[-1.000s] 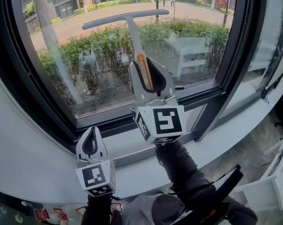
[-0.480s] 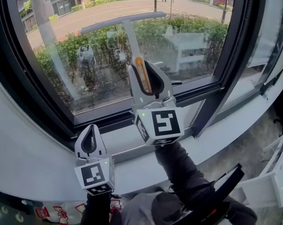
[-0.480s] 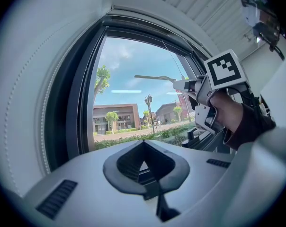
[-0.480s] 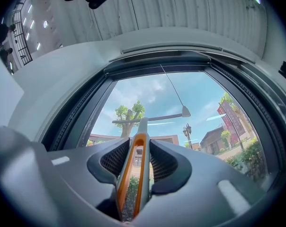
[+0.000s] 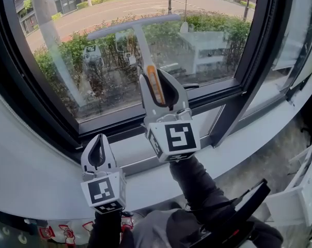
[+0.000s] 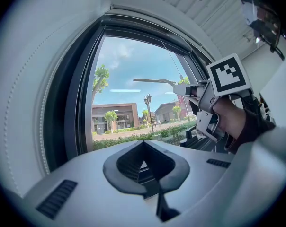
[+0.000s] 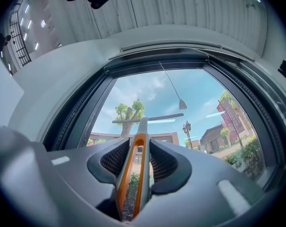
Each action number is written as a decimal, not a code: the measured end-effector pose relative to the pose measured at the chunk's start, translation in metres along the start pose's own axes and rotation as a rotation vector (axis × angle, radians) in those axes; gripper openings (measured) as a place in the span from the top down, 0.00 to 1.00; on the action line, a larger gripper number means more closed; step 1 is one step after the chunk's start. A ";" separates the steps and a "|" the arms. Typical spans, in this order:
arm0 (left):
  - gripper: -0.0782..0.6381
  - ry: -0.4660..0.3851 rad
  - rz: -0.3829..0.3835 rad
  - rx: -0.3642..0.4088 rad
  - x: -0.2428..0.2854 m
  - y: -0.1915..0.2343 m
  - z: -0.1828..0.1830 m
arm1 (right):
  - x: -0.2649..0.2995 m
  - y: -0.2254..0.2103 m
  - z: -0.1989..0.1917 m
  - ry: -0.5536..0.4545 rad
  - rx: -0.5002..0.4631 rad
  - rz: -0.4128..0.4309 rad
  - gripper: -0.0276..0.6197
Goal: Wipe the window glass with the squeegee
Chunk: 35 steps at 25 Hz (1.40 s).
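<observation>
A squeegee with a grey T-shaped blade and an orange-striped handle stands upright against the window glass. My right gripper is shut on the handle, which runs between its pads up to the blade. Lower left, over the white sill, my left gripper is shut with nothing in it. In the left gripper view its closed jaws point at the window, and the right gripper and the squeegee blade show at the right.
A black window frame runs under the glass, and a black mullion stands to the right. Below curves the white sill. A white rack sits at the lower right. Trees, hedges and a road lie outside.
The right gripper and squeegee have shifted slightly left and up in the head view. The left gripper has stayed low over the sill.
</observation>
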<state>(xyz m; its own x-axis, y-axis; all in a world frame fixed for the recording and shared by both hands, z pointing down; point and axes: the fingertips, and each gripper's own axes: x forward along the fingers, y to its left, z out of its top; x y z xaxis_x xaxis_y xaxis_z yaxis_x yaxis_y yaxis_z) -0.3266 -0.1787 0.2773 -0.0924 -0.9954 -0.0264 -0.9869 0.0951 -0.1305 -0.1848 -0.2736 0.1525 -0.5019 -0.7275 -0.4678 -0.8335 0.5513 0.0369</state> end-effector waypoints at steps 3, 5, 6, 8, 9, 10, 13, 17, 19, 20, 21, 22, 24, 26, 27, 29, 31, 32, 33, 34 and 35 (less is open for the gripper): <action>0.89 0.004 -0.001 -0.004 0.000 -0.001 -0.001 | -0.003 0.000 -0.005 0.009 0.004 0.000 0.76; 0.89 0.006 -0.004 -0.001 -0.001 -0.002 -0.002 | -0.006 0.000 -0.007 0.014 0.006 -0.001 0.76; 0.89 0.005 -0.006 0.002 -0.001 -0.003 -0.001 | -0.007 0.000 -0.008 0.017 0.007 -0.002 0.76; 0.90 0.006 -0.008 0.002 -0.001 -0.005 -0.001 | -0.008 -0.001 -0.010 0.021 0.008 -0.002 0.76; 0.89 0.008 -0.009 0.002 -0.001 -0.006 -0.001 | -0.009 -0.001 -0.010 0.022 0.008 -0.001 0.76; 0.89 0.009 -0.009 0.001 -0.001 -0.006 -0.002 | -0.010 -0.001 -0.011 0.024 0.009 -0.001 0.76; 0.89 0.013 -0.009 0.001 -0.002 -0.006 -0.003 | -0.012 -0.001 -0.016 0.032 0.016 -0.001 0.76; 0.89 0.012 -0.012 0.002 -0.003 -0.007 -0.003 | -0.017 0.000 -0.024 0.050 0.023 -0.002 0.76; 0.89 0.008 -0.015 0.007 -0.003 -0.008 -0.003 | -0.019 0.000 -0.027 0.053 0.027 -0.003 0.76; 0.89 0.007 -0.016 0.009 -0.003 -0.008 -0.004 | -0.020 0.000 -0.028 0.053 0.028 -0.003 0.76; 0.89 0.007 -0.015 0.009 -0.004 -0.008 -0.004 | -0.021 0.000 -0.028 0.054 0.025 -0.004 0.76; 0.89 0.007 -0.016 0.009 -0.004 -0.008 -0.005 | -0.022 0.000 -0.030 0.057 0.024 -0.004 0.76; 0.89 0.008 -0.018 0.009 -0.004 -0.009 -0.004 | -0.023 0.000 -0.032 0.066 0.036 -0.009 0.76; 0.89 0.010 -0.020 0.010 -0.004 -0.009 -0.004 | -0.024 0.001 -0.034 0.072 0.029 -0.005 0.76; 0.89 0.011 -0.021 0.011 -0.005 -0.010 -0.004 | -0.025 0.001 -0.035 0.076 0.022 -0.001 0.76; 0.89 0.013 -0.023 0.011 -0.005 -0.010 -0.004 | -0.027 0.000 -0.037 0.081 0.019 0.001 0.76; 0.89 0.014 -0.023 0.011 -0.005 -0.011 -0.004 | -0.029 0.000 -0.040 0.087 0.024 -0.001 0.76; 0.89 0.014 -0.023 0.012 -0.006 -0.011 -0.005 | -0.030 0.000 -0.042 0.092 0.029 -0.004 0.76; 0.89 0.015 -0.024 0.012 -0.006 -0.011 -0.005 | -0.032 0.000 -0.044 0.096 0.036 -0.006 0.76; 0.89 0.016 -0.024 0.013 -0.006 -0.011 -0.005 | -0.033 0.000 -0.046 0.100 0.041 -0.008 0.76; 0.89 0.016 -0.026 0.014 -0.006 -0.012 -0.006 | -0.035 0.000 -0.047 0.103 0.039 -0.007 0.76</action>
<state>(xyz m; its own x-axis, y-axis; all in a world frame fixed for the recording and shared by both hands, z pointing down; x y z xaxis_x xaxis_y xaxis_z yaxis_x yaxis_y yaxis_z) -0.3149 -0.1734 0.2846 -0.0694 -0.9976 -0.0069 -0.9870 0.0696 -0.1447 -0.1784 -0.2676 0.2104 -0.5192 -0.7684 -0.3743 -0.8283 0.5603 -0.0013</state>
